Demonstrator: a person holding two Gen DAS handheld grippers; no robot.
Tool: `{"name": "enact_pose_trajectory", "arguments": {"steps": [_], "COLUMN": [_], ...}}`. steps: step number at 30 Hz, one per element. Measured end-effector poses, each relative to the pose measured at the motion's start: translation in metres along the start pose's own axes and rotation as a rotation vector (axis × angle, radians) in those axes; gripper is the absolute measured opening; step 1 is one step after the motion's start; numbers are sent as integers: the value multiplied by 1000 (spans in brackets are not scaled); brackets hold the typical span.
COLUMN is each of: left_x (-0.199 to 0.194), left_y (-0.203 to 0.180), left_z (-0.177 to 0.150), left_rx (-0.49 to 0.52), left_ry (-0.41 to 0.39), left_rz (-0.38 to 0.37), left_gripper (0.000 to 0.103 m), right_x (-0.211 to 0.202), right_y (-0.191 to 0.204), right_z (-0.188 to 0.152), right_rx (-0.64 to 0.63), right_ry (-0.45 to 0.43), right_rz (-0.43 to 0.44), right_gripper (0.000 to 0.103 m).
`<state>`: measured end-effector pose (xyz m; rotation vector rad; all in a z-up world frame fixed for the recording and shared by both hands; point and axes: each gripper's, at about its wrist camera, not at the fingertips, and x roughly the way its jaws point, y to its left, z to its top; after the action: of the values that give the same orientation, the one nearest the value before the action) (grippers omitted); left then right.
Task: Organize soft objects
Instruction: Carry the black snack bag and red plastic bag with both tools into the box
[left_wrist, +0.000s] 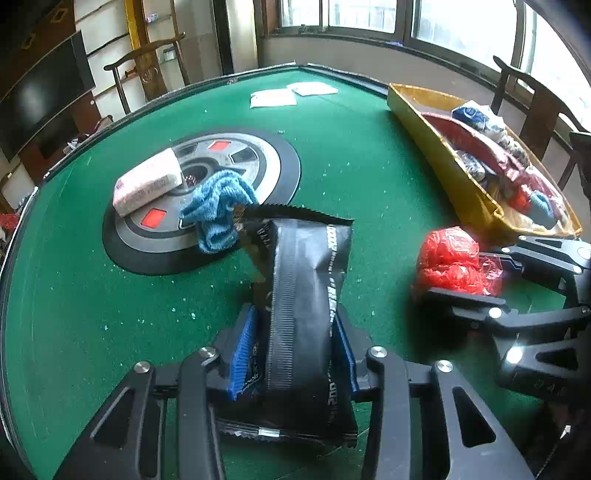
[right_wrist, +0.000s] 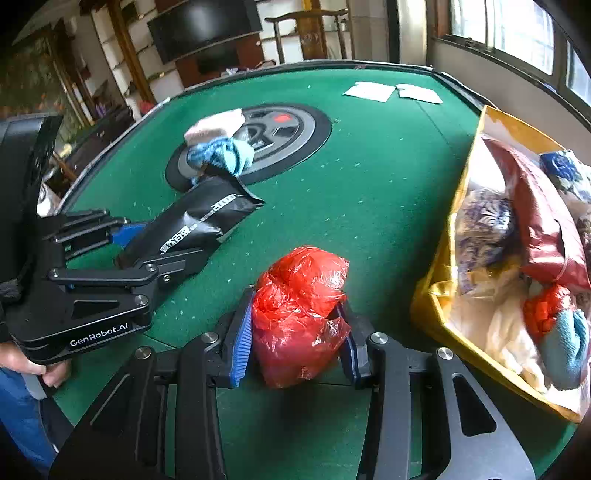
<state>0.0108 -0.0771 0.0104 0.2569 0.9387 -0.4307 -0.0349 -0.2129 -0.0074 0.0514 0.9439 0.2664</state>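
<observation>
Scene: green felt counter (right_wrist: 369, 177) with a round grey disc set in its middle, a yellow tray (right_wrist: 439, 280) at the right side already full of soft things.
Left hand-held gripper (left_wrist: 291, 354): closed on a black foil pouch (left_wrist: 310, 295); the blue pads press on both sides of the pouch near its lower end. No earlier picture is given, so only the grip itself is told.
Black foil pouch, axis: its long axis runs away from the left hand-held gripper, along the fingers, and the serrated far end points toward the disc and lies just beside a blue knitted cloth (left_wrist: 218, 210).
Right hand-held gripper (right_wrist: 295, 332): closed on a crumpled red plastic bag (right_wrist: 301, 310), which bulges out between the two blue pads.
Red plastic bag, place: low over the counter, near the front corner of the yellow tray; whether it touches the felt cannot be told.
Key relation: the tray lies to the right of both hand-held grippers. The right one is much nearer to it, the left one is well apart from it, with the right one between.
Left on the disc: the blue knitted cloth and a pink-white wrapped pack (left_wrist: 147, 184), touching each other.
Judgement: the red bag probably goes into the tray first, because a short move to the right is enough. The pouch would have to cross behind it.
</observation>
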Motion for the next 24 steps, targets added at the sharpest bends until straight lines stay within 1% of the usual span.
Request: {"name": "enact_pose_trajectory", "arguments": {"steps": [5,10,14,16,19,21,24], "left_x": [-5,-16,-22,-24,-27,-28,-25], "left_y": [0,-4,-12,-18,-25,-33,-53], "left_z": [2,6,10,15,27,35,52], "left_rx": [-8,-12,-18,-27,-54,-54,-40], "left_ry": [-29,-87,-121,-136,-148,-148,-142], "left_rz": [-22,-87,-126,-143,-194,-211,-223], "left_gripper": [40,40,40,40,40,40,40], "right_x": [-8,-20,-30,-38,-52,-63,-80], "right_y": [-2,-6,-11,-17,-31,-46,-76], "right_z": [1,4,6,9,13,17,27], "right_rx": [19,34,45,61,89,110,144], "right_ry": [-26,-54,-82,-94,-118,-136,-157], "right_rz": [15,39,49,68,75,64,15], "right_gripper": [39,39,39,39,39,39,39]}}
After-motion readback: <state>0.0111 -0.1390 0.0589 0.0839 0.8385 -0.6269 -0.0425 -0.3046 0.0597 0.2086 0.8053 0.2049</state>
